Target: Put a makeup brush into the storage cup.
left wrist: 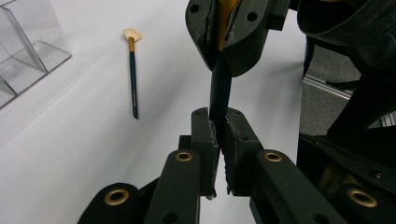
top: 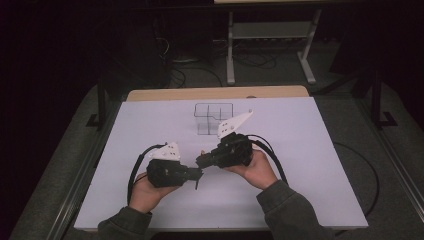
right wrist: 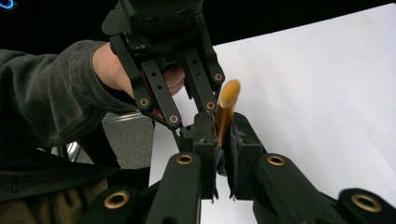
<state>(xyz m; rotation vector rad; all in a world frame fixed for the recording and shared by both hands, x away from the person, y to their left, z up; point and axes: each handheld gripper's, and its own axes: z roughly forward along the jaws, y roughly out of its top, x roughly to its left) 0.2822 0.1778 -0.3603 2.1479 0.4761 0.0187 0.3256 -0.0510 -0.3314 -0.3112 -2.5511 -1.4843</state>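
Brush [left wrist: 219,88]: thin, dark handle with a gold collar, held in the air between my two grippers, above the near middle of the table [top: 310,165].
Left gripper [left wrist: 218,128]: clenched on the dark handle end.
Right gripper [right wrist: 223,135]: clenched on the gold collar end — the tip pokes out toward 12 o'clock.
Handling: light, stiff, smooth; I judge it could swivel or slip, so grip the handle, not the bristles.
Spare brush [left wrist: 133,74]: lying at 10 o'clock, near the clear organizer [left wrist: 23,51] — untouched.
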